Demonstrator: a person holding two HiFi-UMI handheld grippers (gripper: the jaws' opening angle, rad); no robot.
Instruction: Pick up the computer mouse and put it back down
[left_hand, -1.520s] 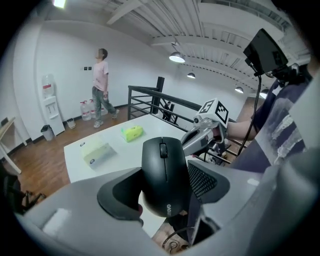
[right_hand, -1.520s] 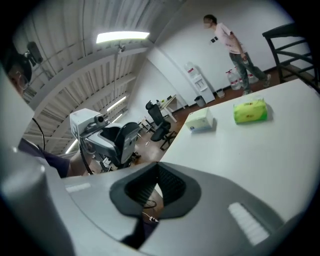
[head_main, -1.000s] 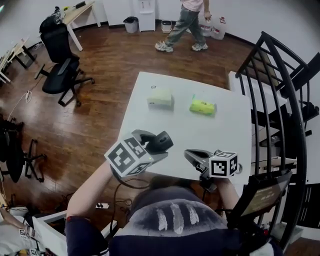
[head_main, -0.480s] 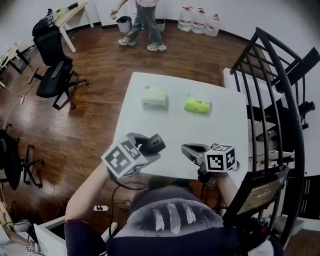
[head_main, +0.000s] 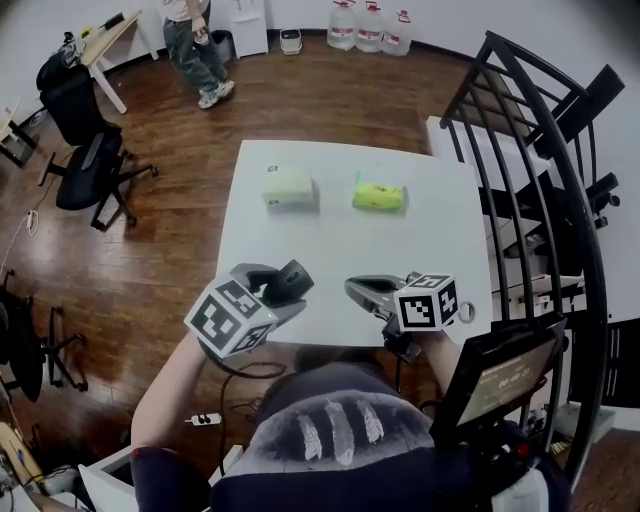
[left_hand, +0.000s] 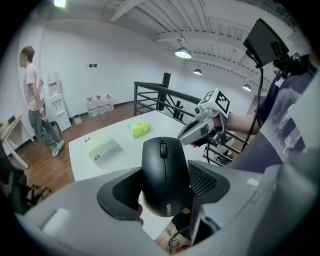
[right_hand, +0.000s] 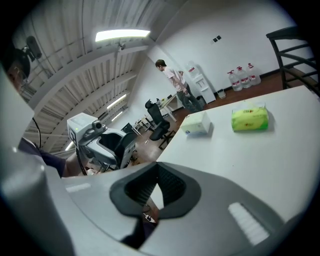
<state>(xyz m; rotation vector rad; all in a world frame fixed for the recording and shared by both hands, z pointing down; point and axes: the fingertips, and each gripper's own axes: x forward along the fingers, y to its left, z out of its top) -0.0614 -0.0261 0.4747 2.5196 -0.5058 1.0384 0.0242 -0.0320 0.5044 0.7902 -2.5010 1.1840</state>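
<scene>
A black computer mouse (head_main: 291, 279) is clamped between the pads of my left gripper (head_main: 283, 288), just above the near edge of the white table (head_main: 330, 240). In the left gripper view the mouse (left_hand: 165, 175) stands with its wheel end pointing away, and the left gripper (left_hand: 165, 187) presses on both its sides. My right gripper (head_main: 353, 289) hovers beside it over the near edge, jaws shut with nothing in them. Its pads meet at the tip in the right gripper view (right_hand: 156, 172). The left gripper view also catches the right gripper (left_hand: 192, 132).
A pale tissue pack (head_main: 289, 186) and a bright green pack (head_main: 379, 195) lie at the table's far side. A black railing (head_main: 530, 150) runs along the right. Office chairs (head_main: 85, 160) stand left. A person (head_main: 195, 40) walks at the back, near water bottles (head_main: 370, 25).
The mouse stays held in the left gripper and both grippers keep their place at the table's near edge. The person at the back has walked to the left.
</scene>
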